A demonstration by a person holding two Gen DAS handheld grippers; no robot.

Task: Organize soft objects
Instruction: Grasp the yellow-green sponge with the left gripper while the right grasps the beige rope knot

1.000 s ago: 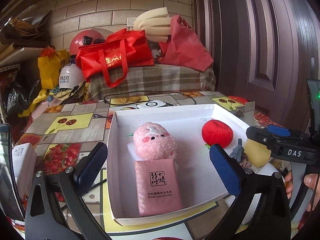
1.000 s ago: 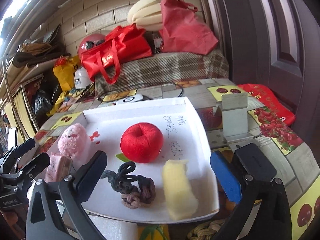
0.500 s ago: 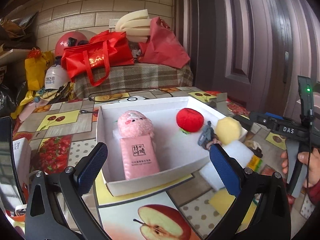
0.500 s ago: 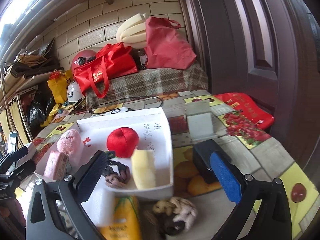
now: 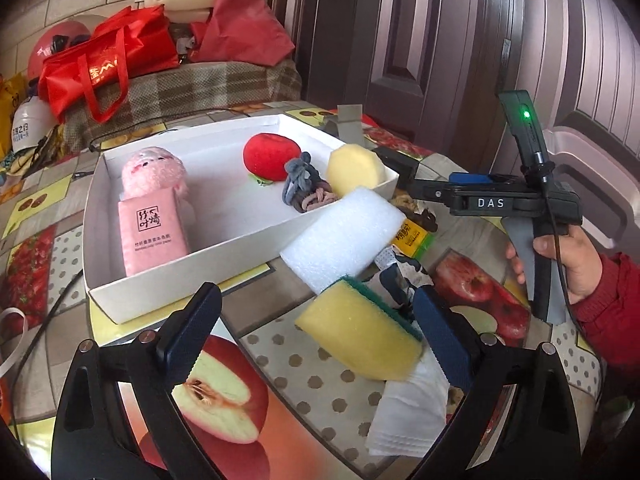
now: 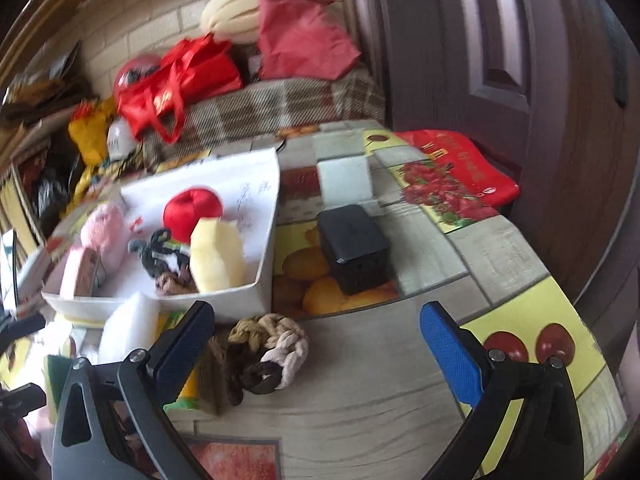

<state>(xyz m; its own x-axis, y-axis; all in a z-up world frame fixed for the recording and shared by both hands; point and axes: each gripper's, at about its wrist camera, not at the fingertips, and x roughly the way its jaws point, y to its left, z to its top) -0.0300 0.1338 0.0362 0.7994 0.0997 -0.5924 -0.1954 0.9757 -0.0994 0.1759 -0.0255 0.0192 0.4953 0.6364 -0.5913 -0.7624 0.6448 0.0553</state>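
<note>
A white box [image 5: 188,256] holds a pink plush [image 5: 154,170], a pink tissue pack [image 5: 152,232], a red plush apple [image 5: 270,156], a grey-and-pink knotted rope [image 5: 304,192] and a pale yellow foam piece [image 5: 354,168]. Outside it lie a white foam block [image 5: 344,236], a yellow-green sponge [image 5: 360,336] and a braided rope [image 6: 268,352]. My left gripper [image 5: 316,340] is open, low over the table just left of the sponge. My right gripper [image 6: 316,348] is open, with the braided rope by its left finger; it also shows in the left wrist view [image 5: 496,200].
A black box [image 6: 354,248] sits right of the white box. A folded white cloth [image 5: 412,412] and a yellow packet [image 5: 412,236] lie near the sponge. A plaid-covered bench with red bags [image 5: 108,64] stands behind. A dark door [image 6: 520,80] is at the right.
Both grippers have pulled back from the box and swung right. The sponge, foam block and braided rope have come closer into view. Both stay open and empty.
</note>
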